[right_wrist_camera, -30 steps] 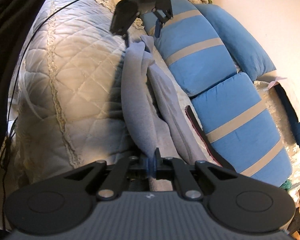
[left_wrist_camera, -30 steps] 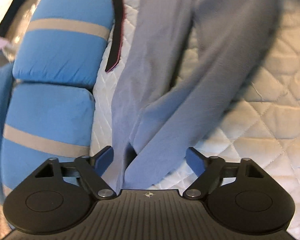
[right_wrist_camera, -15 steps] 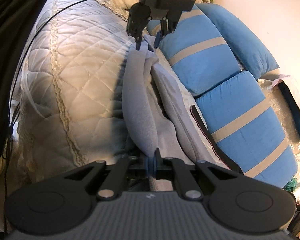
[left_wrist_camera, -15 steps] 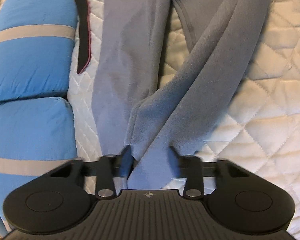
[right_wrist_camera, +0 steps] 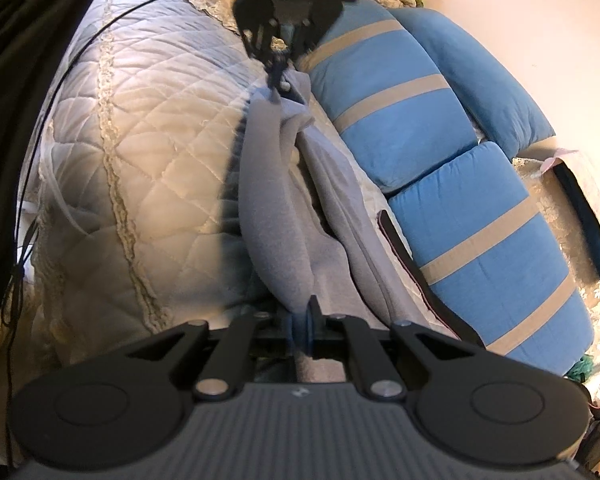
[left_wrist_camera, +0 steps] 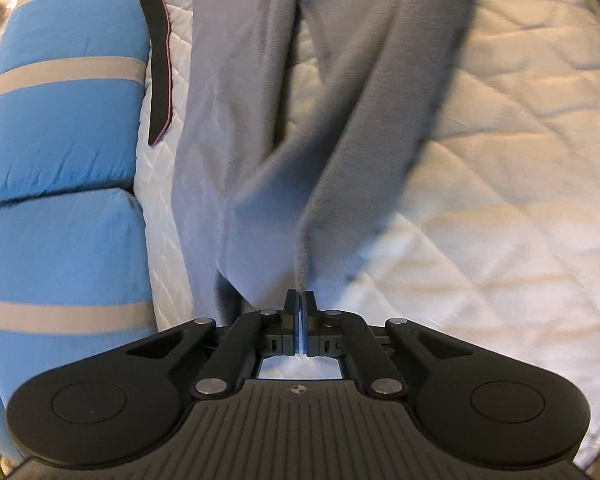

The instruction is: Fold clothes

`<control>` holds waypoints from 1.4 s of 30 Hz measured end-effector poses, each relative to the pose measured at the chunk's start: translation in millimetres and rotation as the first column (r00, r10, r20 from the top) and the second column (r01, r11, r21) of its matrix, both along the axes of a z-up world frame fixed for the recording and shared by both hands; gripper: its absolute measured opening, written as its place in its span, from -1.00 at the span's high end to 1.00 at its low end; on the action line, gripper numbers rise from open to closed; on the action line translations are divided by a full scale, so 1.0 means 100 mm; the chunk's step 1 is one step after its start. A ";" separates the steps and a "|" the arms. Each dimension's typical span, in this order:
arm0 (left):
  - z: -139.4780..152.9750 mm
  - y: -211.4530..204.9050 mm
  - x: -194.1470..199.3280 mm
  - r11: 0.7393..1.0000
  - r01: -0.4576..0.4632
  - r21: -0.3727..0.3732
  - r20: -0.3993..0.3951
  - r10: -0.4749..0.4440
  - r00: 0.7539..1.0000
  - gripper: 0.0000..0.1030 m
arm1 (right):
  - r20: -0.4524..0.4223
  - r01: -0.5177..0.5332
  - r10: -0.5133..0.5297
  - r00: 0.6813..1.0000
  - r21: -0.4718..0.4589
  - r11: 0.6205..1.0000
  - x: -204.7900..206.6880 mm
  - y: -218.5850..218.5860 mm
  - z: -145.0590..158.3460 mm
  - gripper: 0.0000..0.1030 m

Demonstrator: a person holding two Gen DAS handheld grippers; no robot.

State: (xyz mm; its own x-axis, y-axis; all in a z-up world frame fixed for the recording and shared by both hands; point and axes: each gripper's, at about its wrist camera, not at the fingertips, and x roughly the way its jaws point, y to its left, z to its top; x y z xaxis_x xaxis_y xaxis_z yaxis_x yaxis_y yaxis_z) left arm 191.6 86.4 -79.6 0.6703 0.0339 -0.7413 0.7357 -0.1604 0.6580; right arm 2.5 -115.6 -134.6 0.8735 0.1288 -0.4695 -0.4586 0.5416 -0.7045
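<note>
The right wrist view takes in the whole grey garment (right_wrist_camera: pixel 272 216), strung out along the bed (right_wrist_camera: pixel 140 152) beside the blue striped pillows (right_wrist_camera: pixel 404 120) at the bed's far side. It also shows the left tool (right_wrist_camera: pixel 275 80) pinching the garment's far end. The left wrist view only gives a close, blurry look at that end: left tool (left_wrist_camera: pixel 299 300) pressed together on a thin edge of grey fabric (left_wrist_camera: pixel 332 140). The right tool (right_wrist_camera: pixel 303 316) has the near end between its fingers, jaws easing apart, though the pads seem to be on the cloth (hard to say, it's dark in there). A dark strap (left_wrist_camera: pixel 158 60) lies between garment and pillows. A black cable (right_wrist_camera: pixel 44 120) crosses the quilt, and dark cloth (right_wrist_camera: pixel 16 40) blocks the left edge.
</note>
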 end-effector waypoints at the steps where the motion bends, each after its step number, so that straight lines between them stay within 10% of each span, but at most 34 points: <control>1: 0.01 0.03 -0.06 1.000 -0.012 -0.008 0.000 0.012 1.000 0.98 | 0.001 -0.001 0.001 1.000 -0.001 1.000 0.00 0.00 0.00 0.64; 16: -0.07 0.23 -0.66 0.993 -0.079 -0.083 0.053 0.084 0.995 0.89 | -0.003 -0.004 0.004 1.000 -0.013 1.000 -0.02 0.01 -0.03 0.57; 21: -0.07 0.25 -0.57 0.999 -0.002 -0.049 0.194 0.012 0.981 -0.51 | -0.009 -0.005 0.005 1.000 -0.014 1.000 -0.01 0.02 -0.04 0.47; 28: -0.40 0.31 -0.36 0.948 0.199 0.250 0.168 -0.245 0.955 -0.47 | -0.014 -0.005 0.005 1.000 -0.014 1.000 0.00 0.04 -0.04 0.47; 34: -0.55 0.32 -0.21 0.870 0.309 0.383 0.068 -0.361 0.930 0.21 | -0.015 -0.006 0.006 1.000 -0.007 1.000 0.01 0.04 -0.04 0.47; 38: -0.62 0.29 -0.05 0.883 0.240 0.404 0.043 -0.280 0.959 0.90 | -0.012 -0.007 0.007 1.000 -0.005 1.000 0.02 0.05 -0.04 0.47; 42: -0.53 0.18 0.02 0.938 0.065 0.339 0.117 -0.111 0.987 0.92 | -0.016 -0.007 0.007 1.000 -0.002 1.000 0.02 0.05 -0.04 0.46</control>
State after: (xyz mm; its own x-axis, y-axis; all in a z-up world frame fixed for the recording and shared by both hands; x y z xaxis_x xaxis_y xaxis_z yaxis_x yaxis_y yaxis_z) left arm 193.1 104.7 -132.4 0.7732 0.1998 -0.6019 0.6185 -0.4474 0.6460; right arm 4.1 -110.6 -138.4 0.8652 0.1334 -0.4834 -0.4731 0.5368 -0.6986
